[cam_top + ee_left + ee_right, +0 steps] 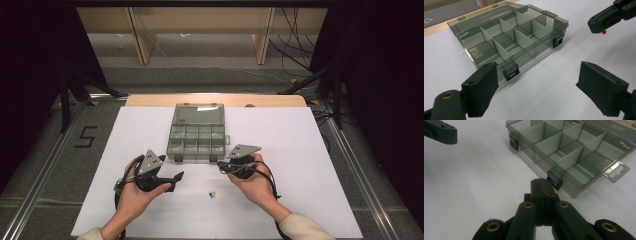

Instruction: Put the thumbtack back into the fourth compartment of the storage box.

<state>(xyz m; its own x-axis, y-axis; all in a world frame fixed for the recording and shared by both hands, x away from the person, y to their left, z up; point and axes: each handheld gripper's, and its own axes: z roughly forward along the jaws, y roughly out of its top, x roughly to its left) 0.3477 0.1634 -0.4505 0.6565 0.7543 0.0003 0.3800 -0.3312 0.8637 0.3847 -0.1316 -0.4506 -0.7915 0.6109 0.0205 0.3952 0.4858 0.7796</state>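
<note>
Near edge of the white counter (300,150): small coloured pieces (212,193) lie between the two hands. Left tool (175,179), jaws spread wide, nothing between them. Right tool (223,167), jaws pressed together, its tip just beside the near right latch (555,180) of the compartment box (196,142). The box sits at the counter's centre, farther off, lid open toward the far side.

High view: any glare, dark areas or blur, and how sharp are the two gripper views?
High view: glare streak on the box lid, surroundings black, white table sheet evenly lit. Left gripper view: box crisp, near jaws soft. Right gripper view: jaws blurred close up, soft shadow at the left edge.
</note>
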